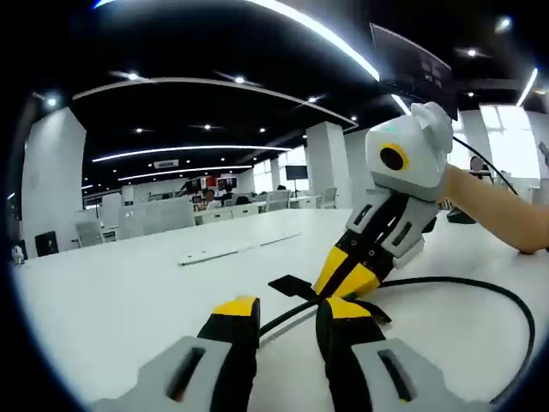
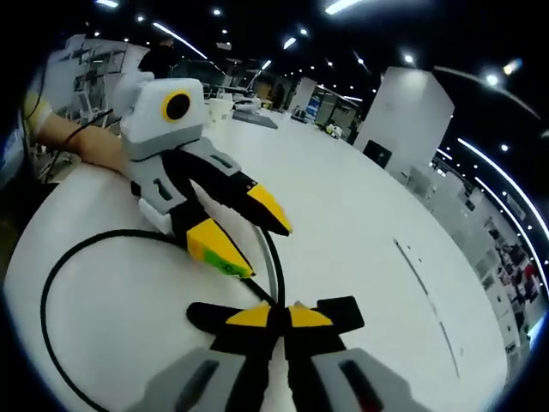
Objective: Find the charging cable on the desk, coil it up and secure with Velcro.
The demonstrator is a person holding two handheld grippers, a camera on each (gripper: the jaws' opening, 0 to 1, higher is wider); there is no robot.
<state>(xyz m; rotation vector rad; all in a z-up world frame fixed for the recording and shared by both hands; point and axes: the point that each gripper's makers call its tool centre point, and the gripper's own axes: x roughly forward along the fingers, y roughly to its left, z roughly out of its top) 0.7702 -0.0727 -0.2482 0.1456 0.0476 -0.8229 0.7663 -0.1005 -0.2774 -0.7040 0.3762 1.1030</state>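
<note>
In the left gripper view the left gripper (image 1: 287, 316) stands open over the desk (image 1: 129, 292) beside the looped charging cable (image 1: 480, 287), while in the right gripper view the right gripper (image 2: 276, 316) pinches the cable's Velcro strap (image 2: 339, 311), the coil apparently formed but not yet fastened.

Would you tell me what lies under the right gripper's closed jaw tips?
The black Velcro strap and the black cable pass beneath the right gripper on the white desk. Where they join is covered by the tips.

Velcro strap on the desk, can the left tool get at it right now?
Probably yes: the left tool is open just short of the Velcro strap, though the right tool is shut on it.
</note>
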